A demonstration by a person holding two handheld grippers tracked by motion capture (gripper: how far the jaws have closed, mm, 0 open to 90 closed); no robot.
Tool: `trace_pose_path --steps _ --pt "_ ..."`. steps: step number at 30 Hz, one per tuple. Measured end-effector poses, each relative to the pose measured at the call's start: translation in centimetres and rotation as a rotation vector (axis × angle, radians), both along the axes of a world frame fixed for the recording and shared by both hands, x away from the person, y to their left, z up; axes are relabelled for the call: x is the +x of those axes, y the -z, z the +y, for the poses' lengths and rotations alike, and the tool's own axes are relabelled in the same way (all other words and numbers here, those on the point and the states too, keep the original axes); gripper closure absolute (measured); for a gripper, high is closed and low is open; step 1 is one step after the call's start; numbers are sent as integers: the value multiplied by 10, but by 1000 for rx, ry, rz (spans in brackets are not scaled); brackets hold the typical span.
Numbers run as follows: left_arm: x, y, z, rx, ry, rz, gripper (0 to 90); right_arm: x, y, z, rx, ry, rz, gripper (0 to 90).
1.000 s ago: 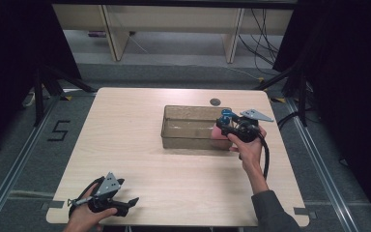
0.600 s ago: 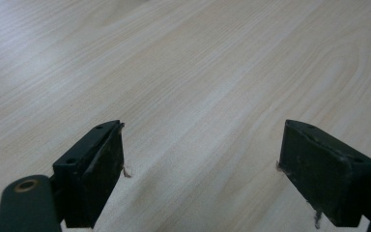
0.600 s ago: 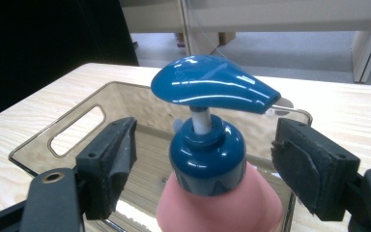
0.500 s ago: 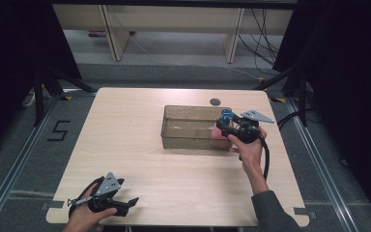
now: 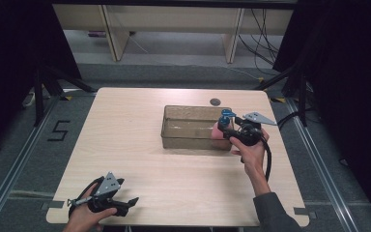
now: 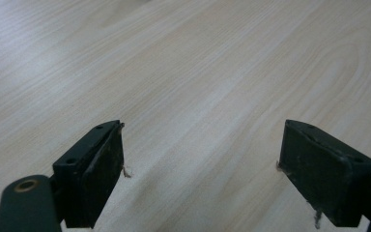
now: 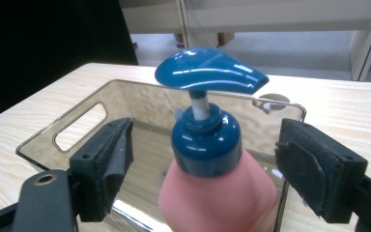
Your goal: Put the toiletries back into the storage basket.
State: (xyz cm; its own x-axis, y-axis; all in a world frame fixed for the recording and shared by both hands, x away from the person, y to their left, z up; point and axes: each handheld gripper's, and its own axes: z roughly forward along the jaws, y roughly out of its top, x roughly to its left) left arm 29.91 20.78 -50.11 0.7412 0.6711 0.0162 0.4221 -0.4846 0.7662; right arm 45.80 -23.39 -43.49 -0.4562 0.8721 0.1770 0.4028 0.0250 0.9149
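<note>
Two tools showing in the high view. Right tool (image 5: 226, 129) is sitting at the right end of the clear bin (image 5: 188, 140), a person's right hand (image 5: 248, 147) gripping its body. Its jaws have just been opening — in the right gripper view they are standing wide, the pink pump bottle (image 7: 217, 193) between them, pads clear of it on both sides, so nothing is being gripped. Bottle is standing upright, blue collar and blue pump head (image 7: 205, 70) on top, nozzle pointing to the right in that view. In the high view the bottle (image 5: 217, 130) is showing pink at the bin's right end, just inside or at the wall — cannot tell which from there; the right gripper view is showing the bin wall and its handle cutout (image 7: 79, 128) behind and left of the bottle, rim running past on the right.

Left tool (image 5: 125, 205) is lying low at the near left corner of the table (image 5: 125, 145), left hand (image 5: 84, 217) holding it, well apart from the bin. In the left gripper view its jaws are standing wide open, bare wood grain between them, holding nothing.

Small dark round disc (image 5: 215, 101) is sitting on the table just behind the bin's far wall.
</note>
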Motion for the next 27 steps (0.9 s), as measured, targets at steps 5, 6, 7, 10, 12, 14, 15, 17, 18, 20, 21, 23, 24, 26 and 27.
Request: trace_pose_path --steps 5,6,7,10,12,14,15,17,18,20,21,23,24,26,27 --pt "0 0 0 -1 -1 0 154 -4 -1 -1 -17 1 11 201" --pt "0 0 0 -1 2 0 154 -6 -1 1 12 1 7 199" --pt "-1 0 -1 -16 -7 1 154 -6 -1 1 3 1 -1 196" --pt "0 0 -1 -13 -5 1 154 -8 -2 0 -16 2 -1 170" --pt "0 0 0 -4 -1 0 153 -10 -1 1 13 -6 4 171" --pt "0 0 0 1 3 -1 154 -12 -2 2 8 -3 5 171" --pt "0 0 0 0 2 0 154 -13 -2 2 9 -5 16 171" --pt "0 0 0 2 3 -1 154 -14 -2 2 -15 -2 -2 171" --pt "0 0 0 2 3 -1 154 -15 -3 3 2 -10 11 171" --pt "0 0 0 1 2 0 154 -15 -3 4 3 -14 -5 171" --pt "0 0 0 1 2 -1 154 -17 -4 5 -10 -10 4 171" --pt "0 0 0 1 2 -1 154 -18 -4 6 -4 -17 3 173" --pt "0 0 0 1 2 -1 154 -19 -5 7 8 -16 9 174" --pt "1 0 0 12 7 -15 154 -20 -4 6 -27 -16 -3 174" --pt "1 0 0 12 7 -15 154 -21 -3 8 -2 -16 11 175"
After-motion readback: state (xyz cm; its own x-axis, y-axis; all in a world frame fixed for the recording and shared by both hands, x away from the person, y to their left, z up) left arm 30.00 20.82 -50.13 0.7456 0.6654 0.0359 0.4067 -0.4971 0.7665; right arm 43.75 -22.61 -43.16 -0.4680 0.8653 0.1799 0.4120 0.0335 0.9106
